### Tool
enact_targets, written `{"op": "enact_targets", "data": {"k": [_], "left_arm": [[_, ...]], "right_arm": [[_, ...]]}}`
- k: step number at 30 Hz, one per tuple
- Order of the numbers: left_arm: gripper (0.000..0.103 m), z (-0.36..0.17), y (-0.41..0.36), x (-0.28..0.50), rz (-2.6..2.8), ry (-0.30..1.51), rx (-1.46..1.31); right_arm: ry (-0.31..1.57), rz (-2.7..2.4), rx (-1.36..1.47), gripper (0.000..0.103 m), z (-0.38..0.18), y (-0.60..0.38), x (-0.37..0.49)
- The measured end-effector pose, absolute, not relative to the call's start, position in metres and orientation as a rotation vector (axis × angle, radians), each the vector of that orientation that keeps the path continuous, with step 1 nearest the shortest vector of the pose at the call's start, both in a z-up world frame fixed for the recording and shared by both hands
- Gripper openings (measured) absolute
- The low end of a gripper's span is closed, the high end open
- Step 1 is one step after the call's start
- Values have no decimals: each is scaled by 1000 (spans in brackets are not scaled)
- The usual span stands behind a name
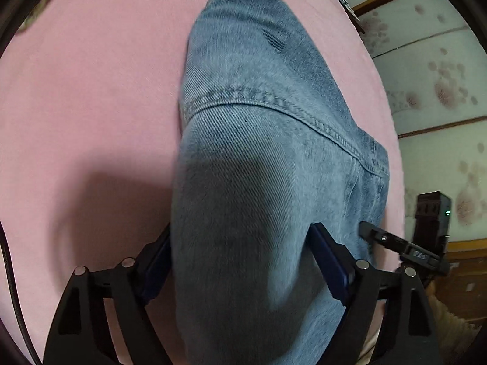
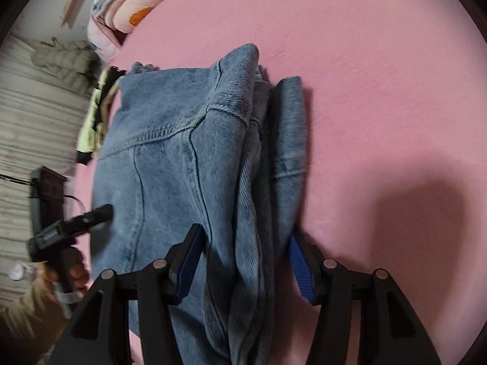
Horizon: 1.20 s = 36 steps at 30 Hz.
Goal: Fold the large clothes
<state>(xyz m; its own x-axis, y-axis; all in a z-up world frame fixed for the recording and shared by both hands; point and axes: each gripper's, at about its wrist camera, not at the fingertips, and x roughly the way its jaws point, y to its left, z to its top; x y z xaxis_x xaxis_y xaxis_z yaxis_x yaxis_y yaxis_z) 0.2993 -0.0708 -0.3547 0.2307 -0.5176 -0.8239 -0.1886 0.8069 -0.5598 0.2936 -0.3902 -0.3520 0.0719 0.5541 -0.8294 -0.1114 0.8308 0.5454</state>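
A pink bed sheet carries folded blue jeans, with stacked quilts at its far edge.

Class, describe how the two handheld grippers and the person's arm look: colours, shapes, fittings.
Both the left gripper and right gripper are black angular frames with silver round pins and blue pads lining the jaws. The hand wears a tan sleeve.

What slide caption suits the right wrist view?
Right gripper fingers straddling bunched blue denim jeans on a pink bedsheet, left gripper alongside.
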Motion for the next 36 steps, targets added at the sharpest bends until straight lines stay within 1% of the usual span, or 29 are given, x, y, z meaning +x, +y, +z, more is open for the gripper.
{"op": "enact_targets", "data": {"k": [2,4,5,6,7,8,10,13,14,16,20,25,30,32,36], "left_arm": [[85,-360,-72,305,-262,1346,-656],[86,-361,-77,308,-263,1349,-654],[86,-359,-79,310,-259,1352,-647],[83,-358,-81,310,-253,1350,-639],[78,-355,-83,308,-246,1344,-619],[75,-351,-87,307,-232,1338,-591],[62,-341,-96,306,-194,1330,-531],[49,-316,-117,303,-115,1307,-418],[47,-309,-121,301,-95,1298,-388],[39,-289,-133,296,-71,1276,-336],[37,-247,-140,275,-105,1236,-300],[37,-191,-110,236,-176,1196,-302],[37,-145,-39,205,-189,1160,-305],[37,-130,-2,204,-190,1141,-300],[38,-107,98,216,-195,1121,-285]], "right_arm": [[1424,549,415,56,-358,-390,300],[1427,569,430,53,-363,-388,305],[1424,574,427,51,-363,-386,306],[1424,579,418,46,-363,-385,307],[1419,586,402,41,-361,-382,306],[1412,588,387,38,-358,-380,305],[1402,577,344,29,-350,-377,303],[1389,524,226,23,-335,-364,301],[1381,505,188,22,-330,-357,299],[1357,474,127,19,-316,-345,293],[1312,449,81,18,-280,-334,273],[1262,501,87,18,-225,-321,234],[1209,533,74,18,-175,-268,207],[1181,540,70,18,-159,-231,205],[1145,543,78,18,-134,-142,220]]}}
